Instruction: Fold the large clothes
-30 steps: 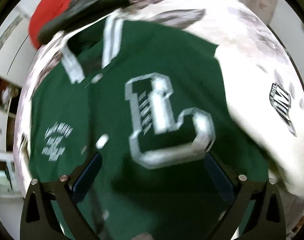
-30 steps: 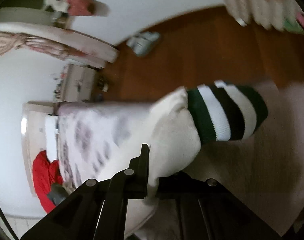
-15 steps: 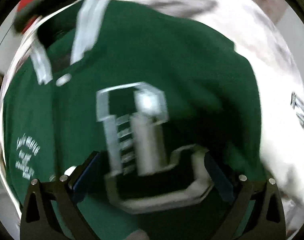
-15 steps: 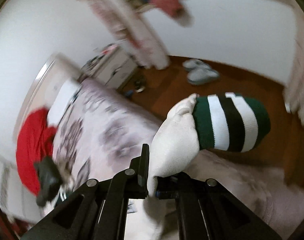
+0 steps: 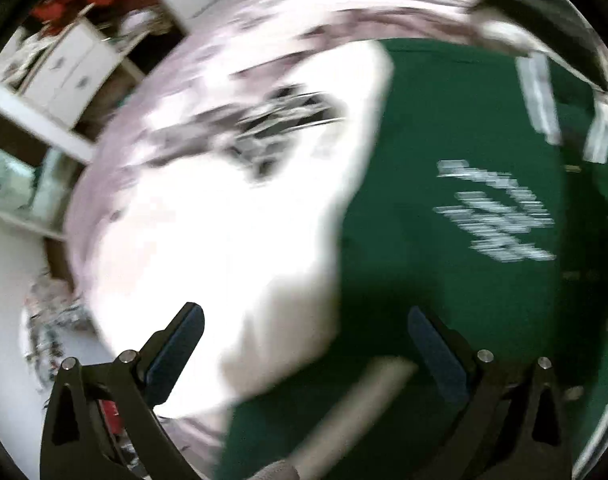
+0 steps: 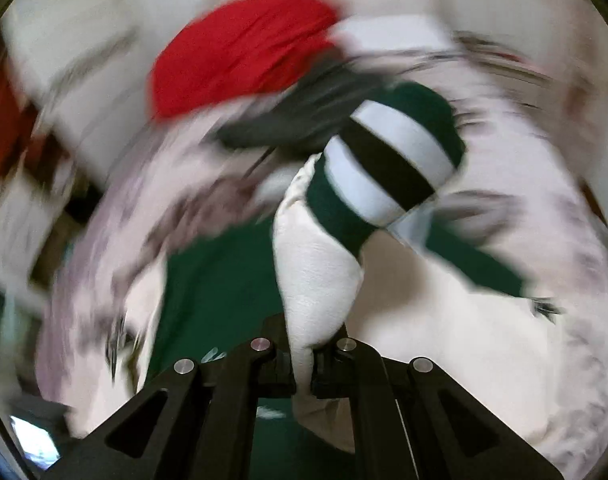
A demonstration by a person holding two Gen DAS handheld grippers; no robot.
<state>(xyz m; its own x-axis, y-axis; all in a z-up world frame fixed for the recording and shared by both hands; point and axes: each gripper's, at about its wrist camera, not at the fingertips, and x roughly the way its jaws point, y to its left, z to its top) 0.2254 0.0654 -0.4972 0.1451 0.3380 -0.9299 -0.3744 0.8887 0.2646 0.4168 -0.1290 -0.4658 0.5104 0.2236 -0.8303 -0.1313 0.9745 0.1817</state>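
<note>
- While both views were smeared by motion, the right gripper (image 6: pixel 302 364) was plainly clamped on the cream sleeve (image 6: pixel 318 280), its jaws pinching the fabric just below the striped cuff (image 6: pixel 388 168).
- Nearest the left gripper (image 5: pixel 304 344), the jaws stood wide apart and held nothing, hovering over the seam where the other cream sleeve (image 5: pixel 239 248) met the green body.
- Beyond, the jacket (image 5: pixel 456 184) lay spread across the floral bedspread (image 5: pixel 231 64), its collar toward the far edge of the bed.
- Farthest off, a red garment (image 6: pixel 243 64) sat near the head of the bed.
- Judging by this, the sleeve fold was in hand; next the right gripper would need to carry the cuff over the green chest and lay it flat.
</note>
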